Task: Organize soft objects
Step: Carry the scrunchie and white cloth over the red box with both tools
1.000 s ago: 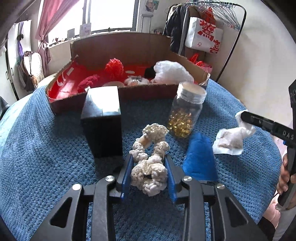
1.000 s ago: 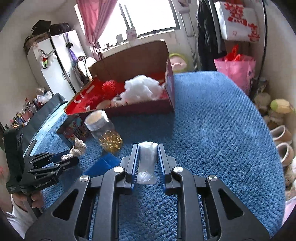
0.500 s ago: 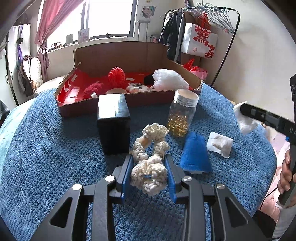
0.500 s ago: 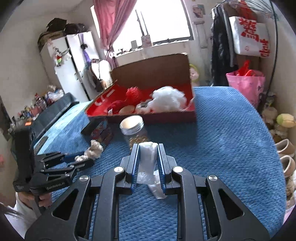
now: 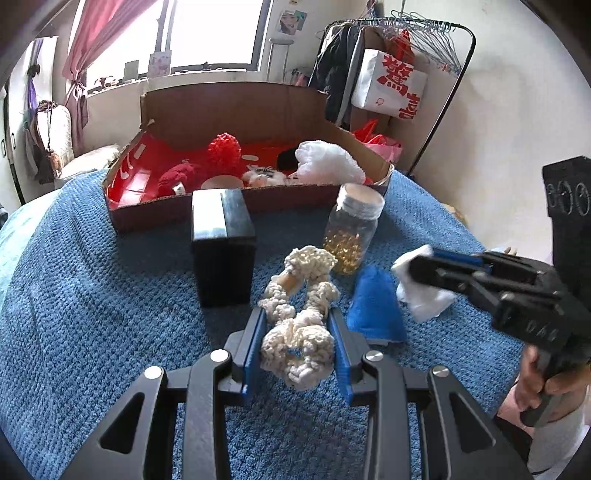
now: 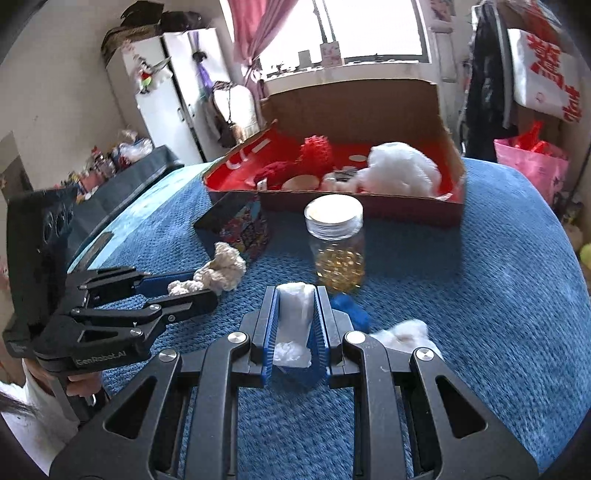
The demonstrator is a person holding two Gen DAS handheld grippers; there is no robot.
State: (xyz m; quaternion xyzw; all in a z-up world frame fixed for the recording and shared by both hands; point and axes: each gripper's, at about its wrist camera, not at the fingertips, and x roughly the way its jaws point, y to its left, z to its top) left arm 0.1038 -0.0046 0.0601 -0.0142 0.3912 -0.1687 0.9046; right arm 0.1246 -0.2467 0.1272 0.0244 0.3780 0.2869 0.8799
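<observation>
The right gripper (image 6: 294, 319) has swung left over the blue blanket (image 6: 498, 295), jaws clamping white wadding (image 6: 293, 321); the left gripper (image 5: 295, 341) pinches a cream scrunchie (image 5: 295, 343).

Bright window (image 5: 218, 33) behind, daylight flooding in. Pink curtain (image 5: 86, 40) tied back at its left. White cupboard (image 6: 168, 96) along the left wall. Clothes rack (image 5: 424, 40) with bare hangers before a plain pale wall (image 5: 517, 103). Blue knitted blanket (image 6: 498, 280) underfoot.

Cream knitted scrunchie (image 5: 297, 332): lumpy loop, clamped between blue pads, far end sticking out forward. White soft wad (image 6: 293, 325): crumpled, pinched upright between pads. Blue cloth (image 5: 375, 306): flat on the blue blanket, just near of the jar. Cardboard box (image 5: 236, 110): far, open, holding red pompom (image 5: 224, 149) and white fluffy bundle (image 5: 328, 164).
</observation>
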